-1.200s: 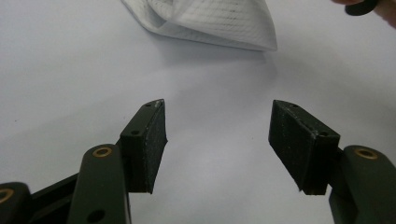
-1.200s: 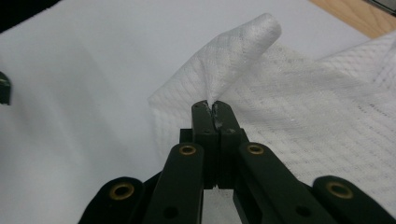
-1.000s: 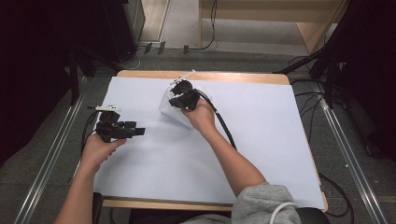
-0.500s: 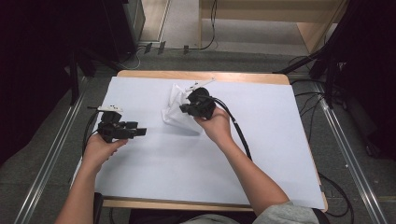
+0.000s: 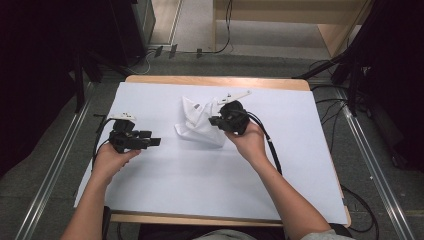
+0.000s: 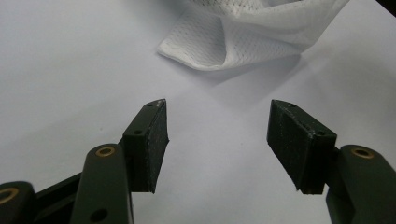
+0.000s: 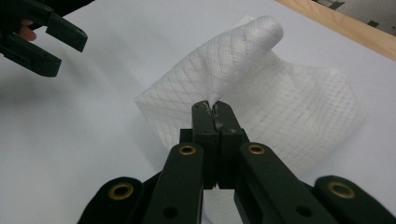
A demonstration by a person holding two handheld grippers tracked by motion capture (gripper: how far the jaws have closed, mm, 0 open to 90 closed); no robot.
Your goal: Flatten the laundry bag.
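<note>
White mesh cloth [image 7: 280, 107] in right tongs [image 7: 215, 106]

I saw the white mesh cloth [image 5: 199, 126] crumpled at about twelve o'clock on the table, one fold pinched up, perhaps partly lifted.

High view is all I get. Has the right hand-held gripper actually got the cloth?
Observer: Yes. In the right gripper view the right hand-held gripper has its jaws shut on a pinch of the white mesh cloth.
Operator: Left one?
Observer: The left hand-held gripper has its jaws wide apart with nothing between them.
Operator: Touching the cloth?
Observer: No. The cloth's near folded edge lies ahead of its tips, with bare white table cover between.
</note>
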